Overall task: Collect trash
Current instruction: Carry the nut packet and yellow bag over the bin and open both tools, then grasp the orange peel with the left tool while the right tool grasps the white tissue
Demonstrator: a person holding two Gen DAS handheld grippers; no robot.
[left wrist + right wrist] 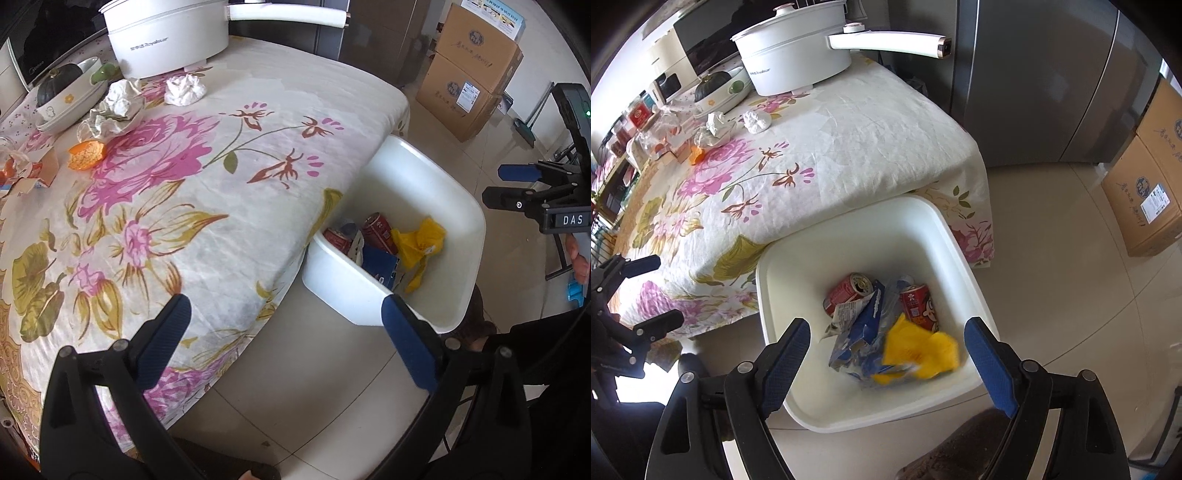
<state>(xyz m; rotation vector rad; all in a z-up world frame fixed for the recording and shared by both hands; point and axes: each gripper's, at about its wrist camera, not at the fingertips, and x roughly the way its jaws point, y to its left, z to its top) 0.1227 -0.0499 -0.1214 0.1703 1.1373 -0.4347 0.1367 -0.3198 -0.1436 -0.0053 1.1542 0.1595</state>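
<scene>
Hovering above white bin [775, 295] rim, right hand-held gripper [886, 354] spread (nothing between), left hand-held gripper [286, 332] spread past table edge [332, 229].

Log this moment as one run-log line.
left gripper open, empty | right gripper open over bin | yellow wrapper in bin

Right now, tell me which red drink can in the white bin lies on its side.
The left red can, beside the torn blue wrapper, lies tipped with its silver top showing; the other red can stands more upright.

Beside the pink-and-olive flowered tablecloth [827, 147], a white bin [849, 229] holds red cans [918, 306], a yellow wrapper [919, 350] and blue-and-white packaging [864, 332].
</scene>
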